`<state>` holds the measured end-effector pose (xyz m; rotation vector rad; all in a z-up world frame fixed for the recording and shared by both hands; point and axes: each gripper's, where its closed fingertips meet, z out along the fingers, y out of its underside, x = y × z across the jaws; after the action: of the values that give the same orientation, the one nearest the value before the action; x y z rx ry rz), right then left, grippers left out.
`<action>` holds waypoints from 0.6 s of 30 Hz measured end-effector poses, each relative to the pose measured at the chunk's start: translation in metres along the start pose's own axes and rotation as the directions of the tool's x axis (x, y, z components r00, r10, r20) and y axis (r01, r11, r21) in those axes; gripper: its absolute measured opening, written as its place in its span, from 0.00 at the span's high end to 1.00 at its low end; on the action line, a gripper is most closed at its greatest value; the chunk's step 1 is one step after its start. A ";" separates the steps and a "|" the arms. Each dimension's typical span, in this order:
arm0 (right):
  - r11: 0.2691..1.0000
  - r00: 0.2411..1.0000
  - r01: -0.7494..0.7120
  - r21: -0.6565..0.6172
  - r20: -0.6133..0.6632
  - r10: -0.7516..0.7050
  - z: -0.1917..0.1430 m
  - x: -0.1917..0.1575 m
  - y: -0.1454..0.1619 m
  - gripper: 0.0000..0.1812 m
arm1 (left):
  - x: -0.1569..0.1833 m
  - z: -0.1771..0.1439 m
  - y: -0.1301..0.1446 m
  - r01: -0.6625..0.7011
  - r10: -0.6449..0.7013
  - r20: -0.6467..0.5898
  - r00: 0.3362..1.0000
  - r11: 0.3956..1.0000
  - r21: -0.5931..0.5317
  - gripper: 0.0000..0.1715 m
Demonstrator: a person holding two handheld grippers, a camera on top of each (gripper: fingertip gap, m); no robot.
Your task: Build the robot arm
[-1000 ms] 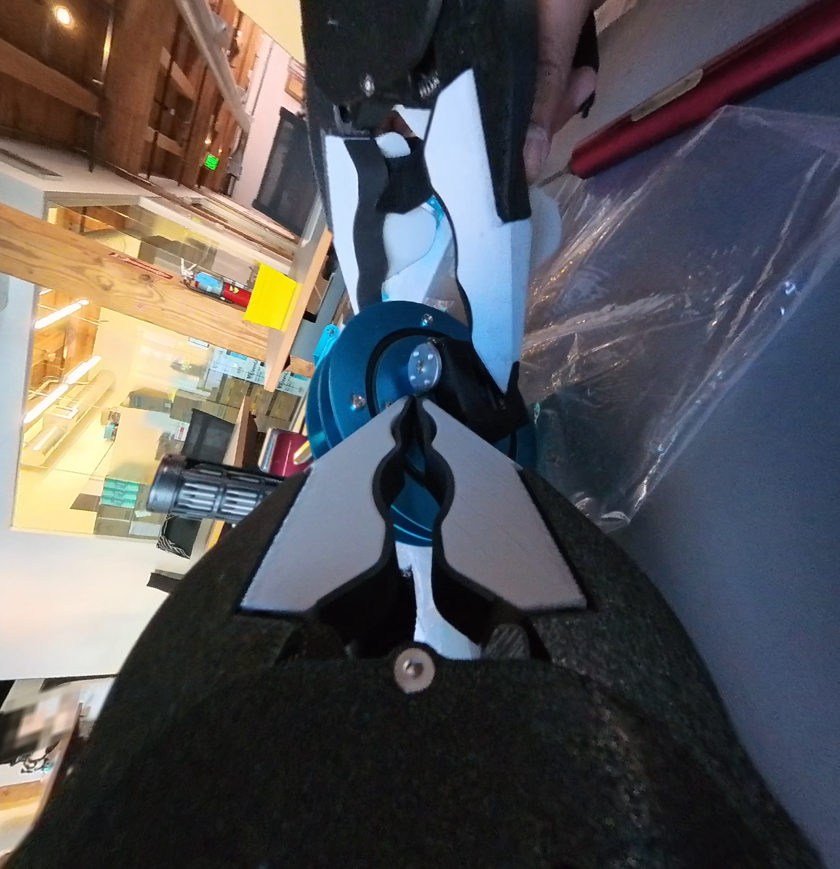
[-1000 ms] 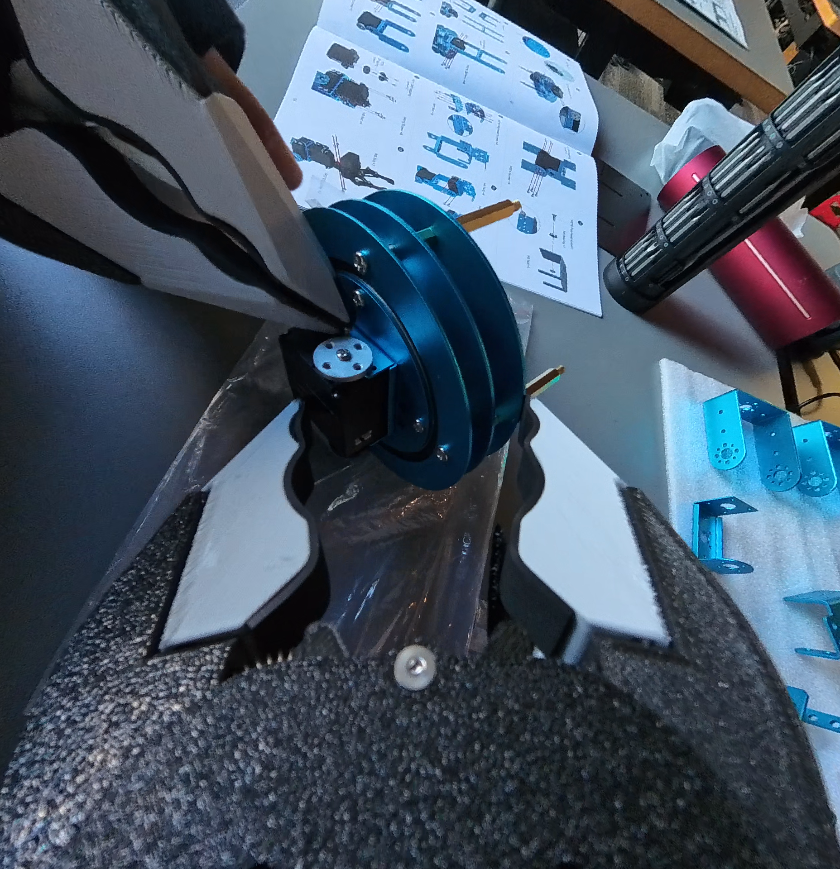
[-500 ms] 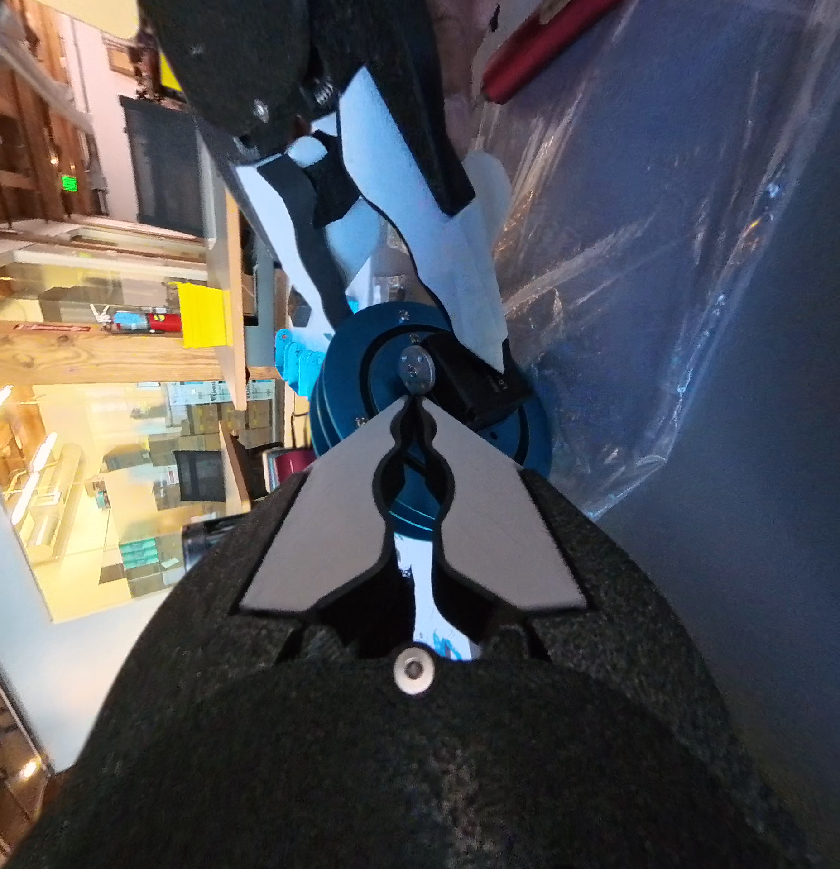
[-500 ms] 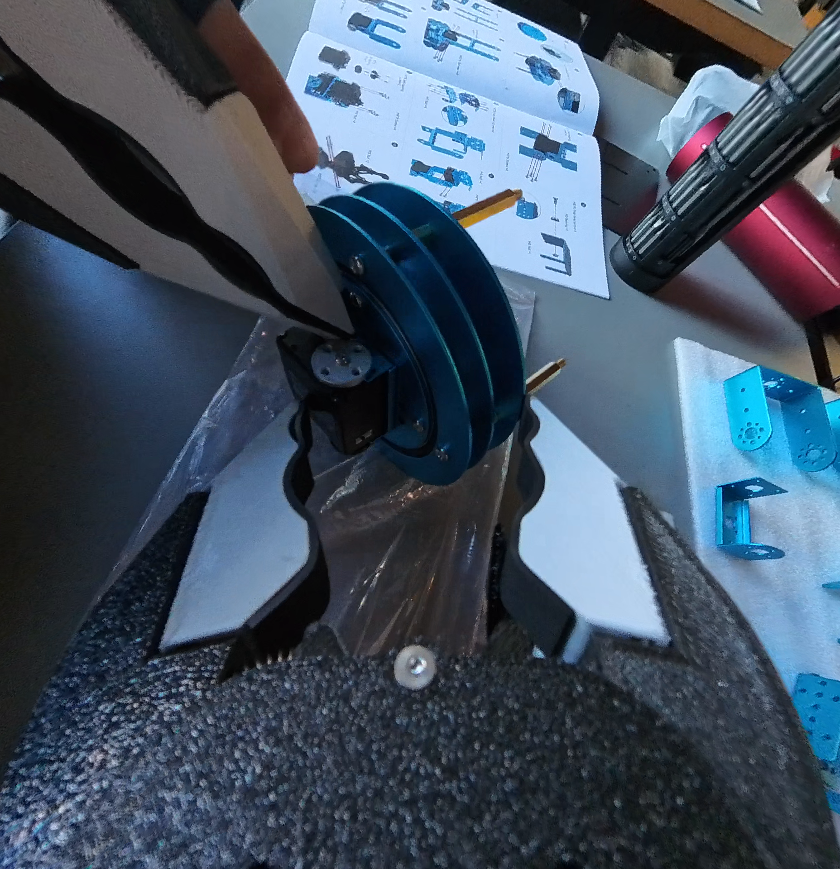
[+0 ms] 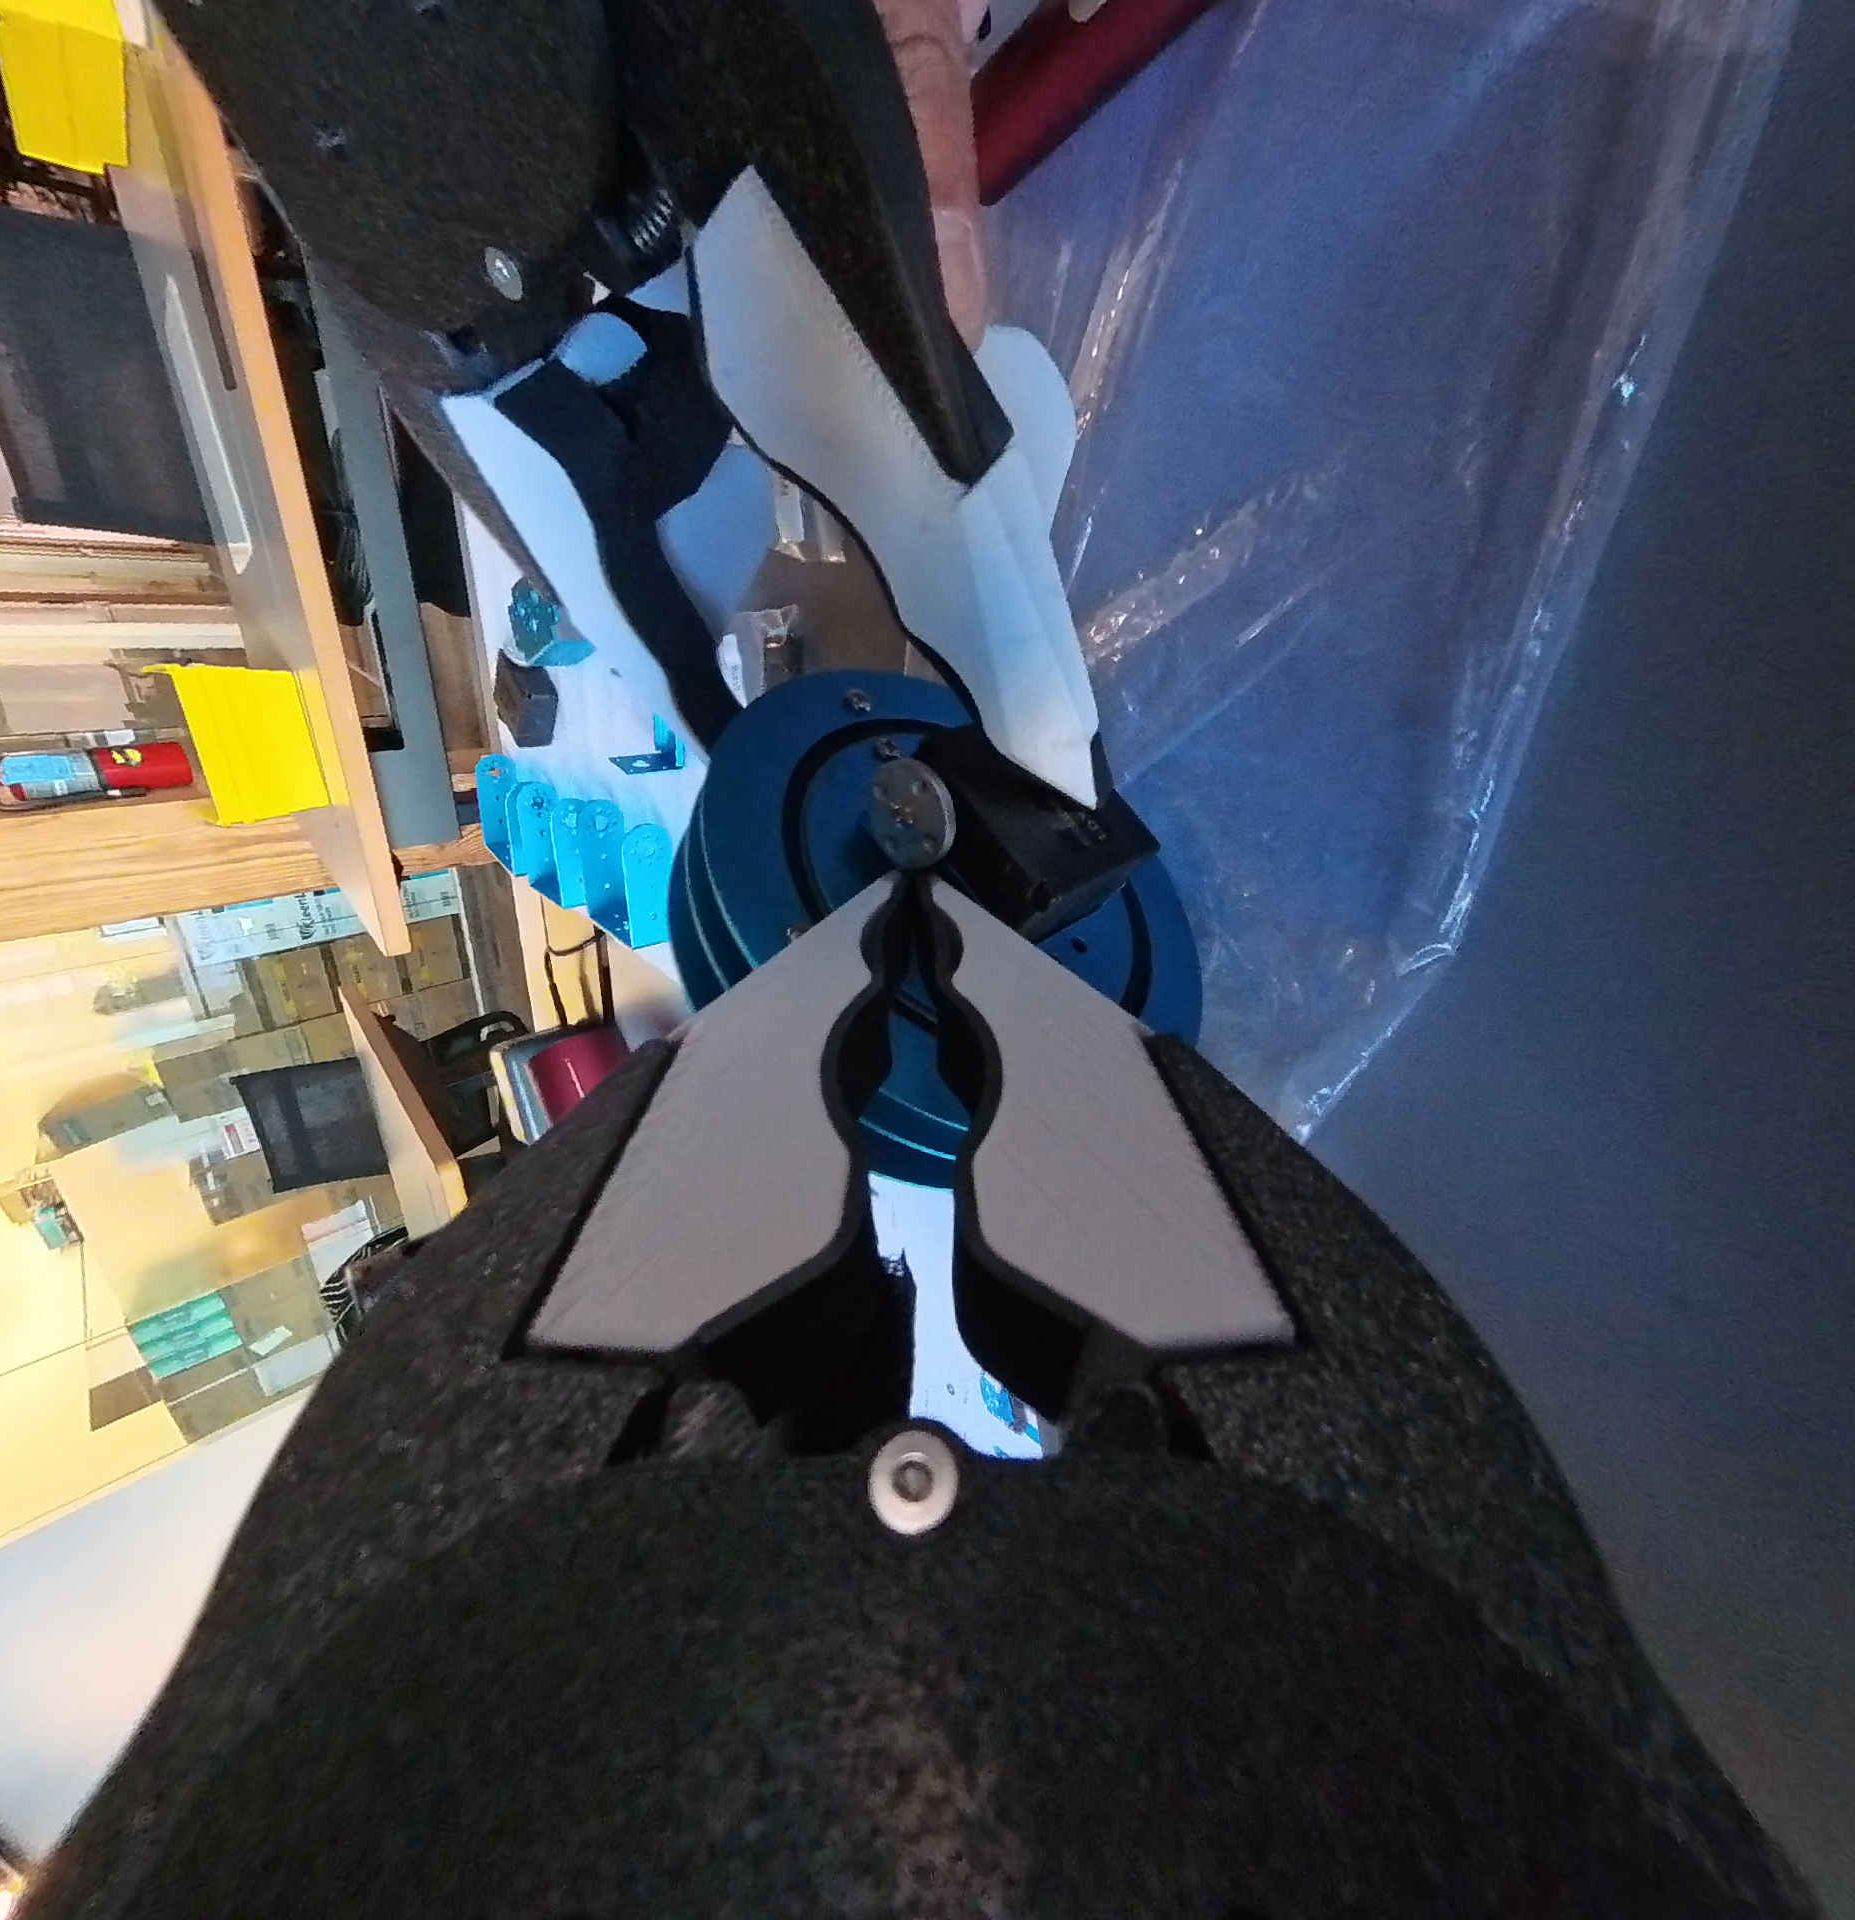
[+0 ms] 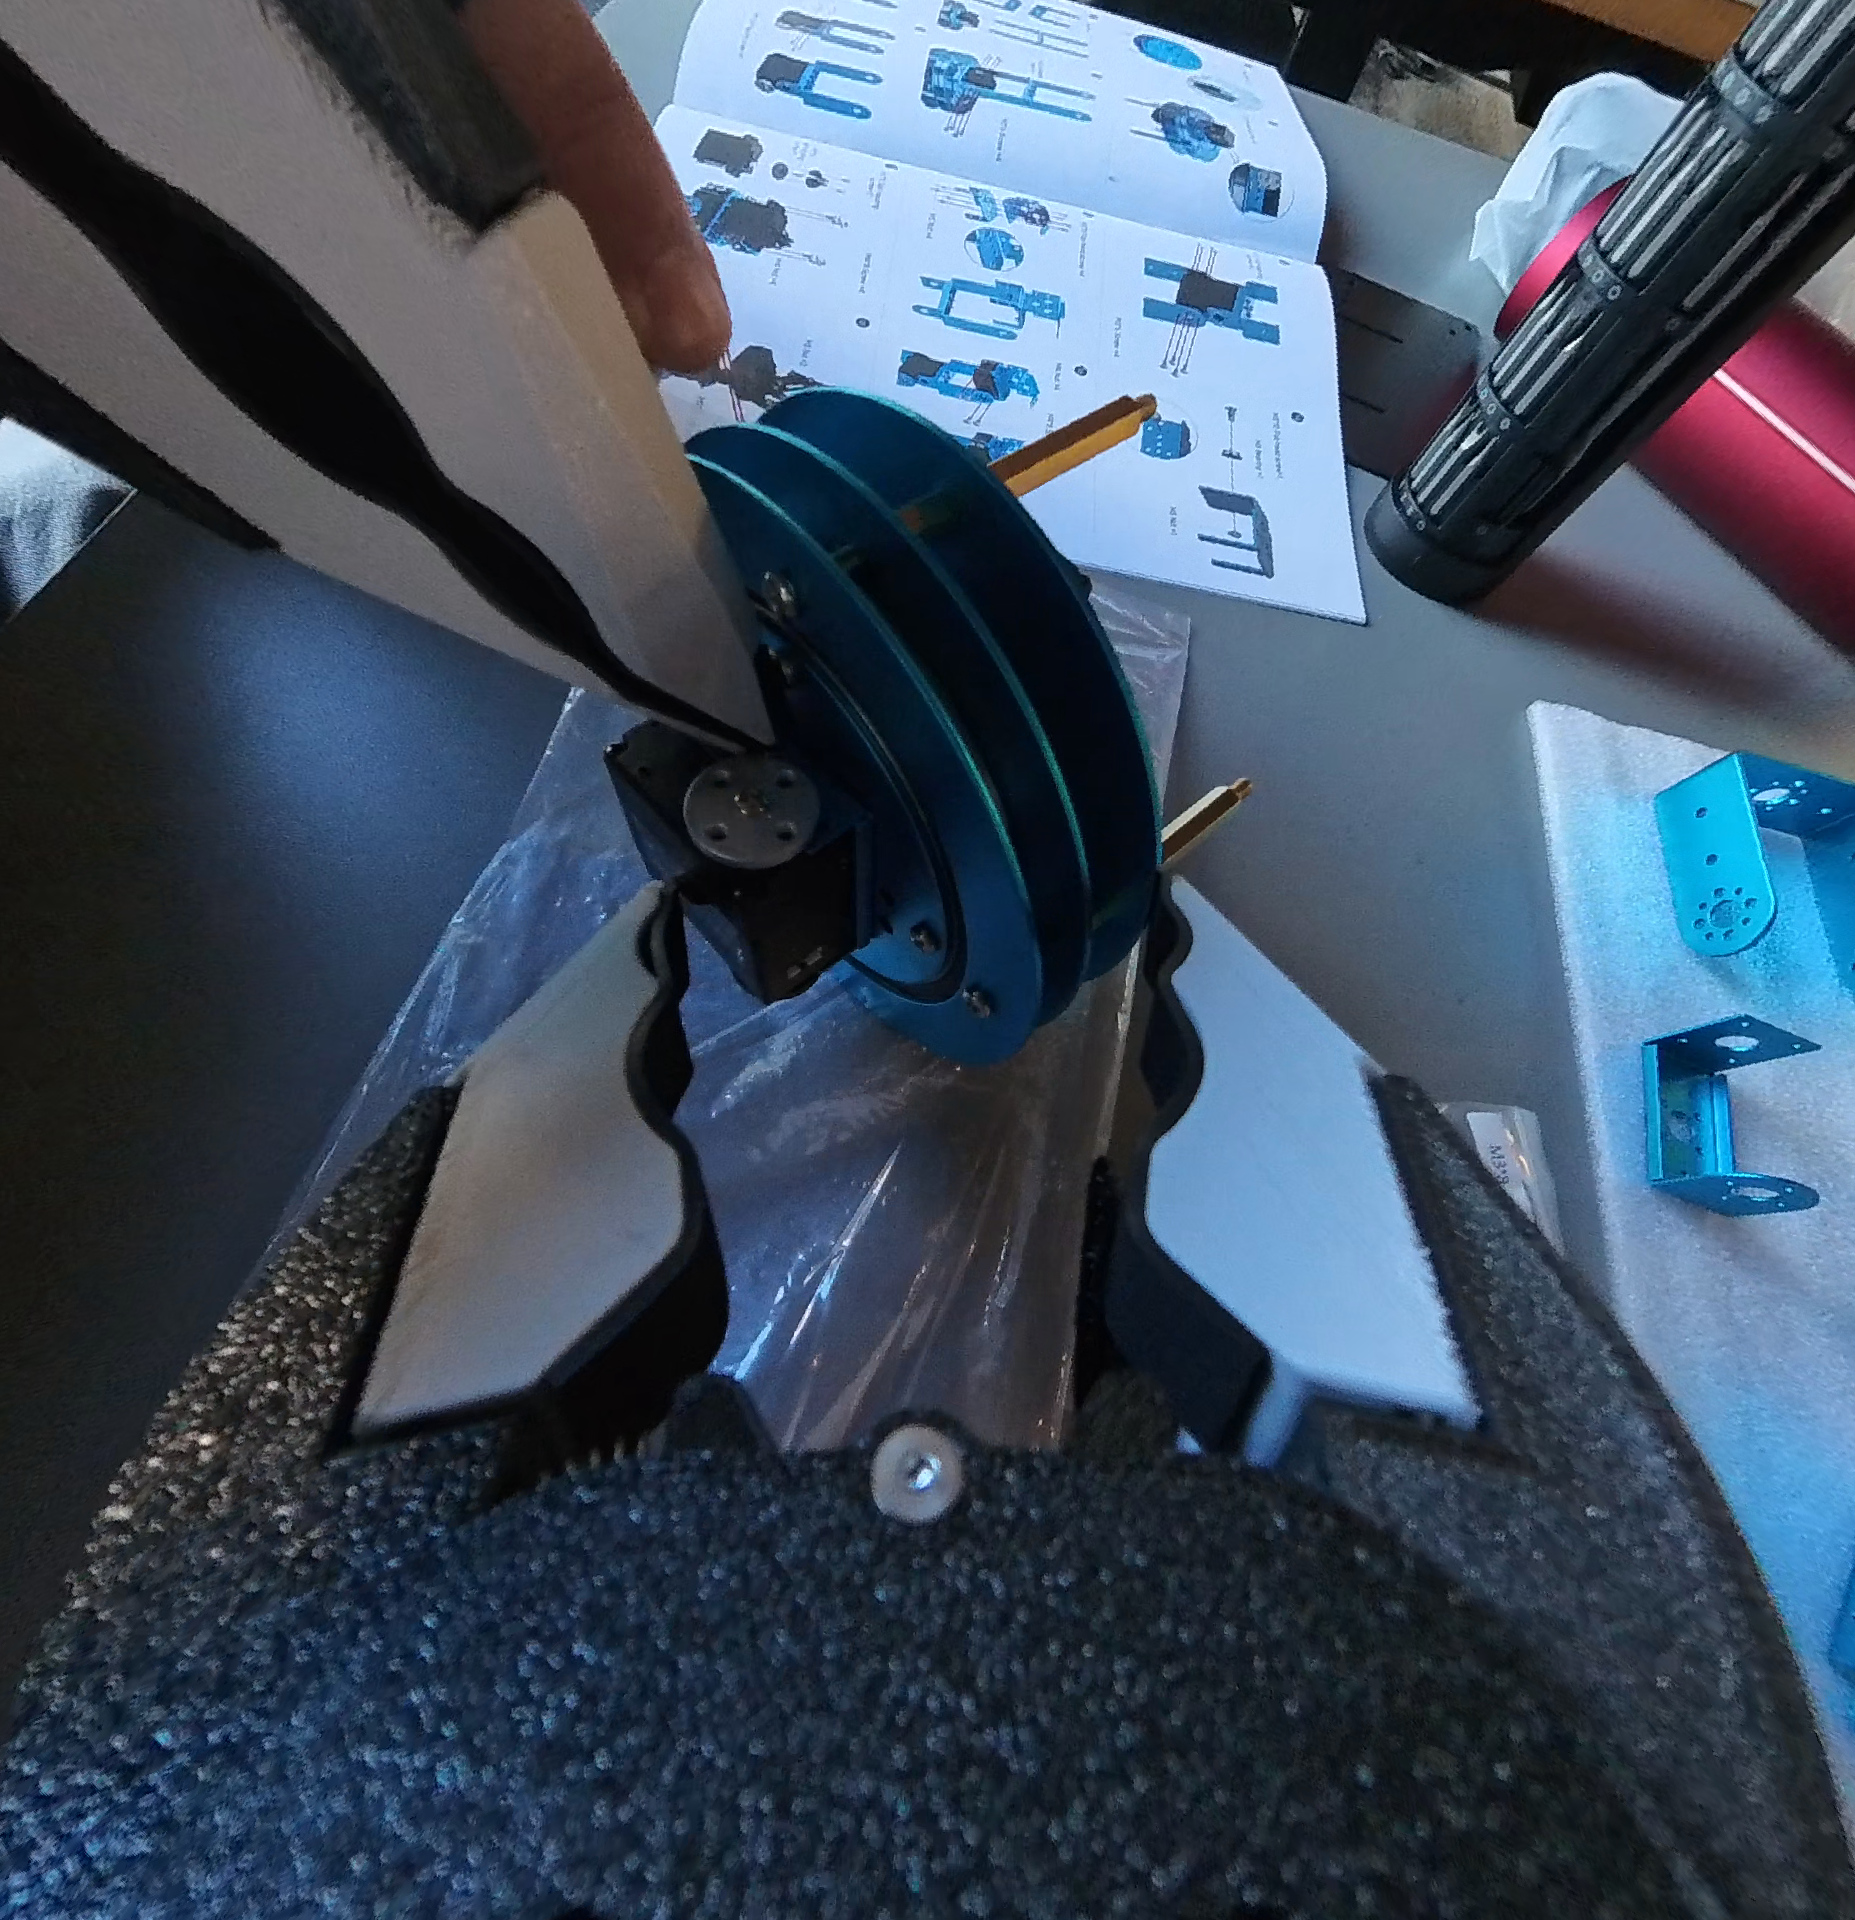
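A blue disc assembly (image 6: 964,727) of stacked round plates carries a black servo (image 6: 757,904) with a silver horn (image 6: 751,810) and brass standoffs (image 6: 1079,442). My right gripper (image 6: 907,899) is shut on it, one finger on the servo and the other on the disc rim, holding it on edge over a clear plastic bag (image 6: 902,1195). My left gripper (image 5: 907,883) is shut, its tips touching the edge of the horn (image 5: 907,821). It also shows in the right wrist view (image 6: 741,732), coming in from the upper left. The disc assembly (image 5: 798,831) shows in the left wrist view too.
An open instruction booklet (image 6: 1006,260) lies behind the assembly. A black ribbed cylinder (image 6: 1588,312) and a red cylinder (image 6: 1754,436) lie at the back right. A white foam sheet (image 6: 1629,935) on the right holds several blue brackets (image 6: 1723,1122). The table (image 6: 227,779) is dark on the left. The tips of both grippers are at nearly the same place. From either gripper's tips it is about 25 centimeters to the black ribbed cylinder (image 6: 1588,312).
Both grippers stay on the assembly. The left gripper has rolled and swung, so its background has shifted. The assembly has tipped slightly and moved a little nearer the booklet.
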<state>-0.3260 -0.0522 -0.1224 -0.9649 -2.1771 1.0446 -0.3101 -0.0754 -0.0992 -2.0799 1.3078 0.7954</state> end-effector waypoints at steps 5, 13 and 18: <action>1.000 1.000 -0.008 0.001 0.005 0.008 0.000 0.001 0.001 0.51 | -0.001 0.001 -0.001 0.007 -0.007 -0.027 1.000 1.000 0.002 1.00; 0.999 0.999 -0.031 0.012 0.020 0.031 0.000 0.002 0.003 0.51 | -0.002 0.003 -0.002 0.005 -0.005 -0.026 1.000 1.000 -0.004 1.00; 0.999 0.999 -0.035 0.016 0.023 0.035 0.000 0.002 0.003 0.51 | -0.002 0.003 -0.002 -0.003 0.003 -0.023 1.000 1.000 -0.013 1.00</action>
<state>-0.3263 -0.0492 -0.1244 -0.9915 -2.1735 1.0929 -0.3098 -0.0708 -0.0995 -2.1035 1.3222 0.7849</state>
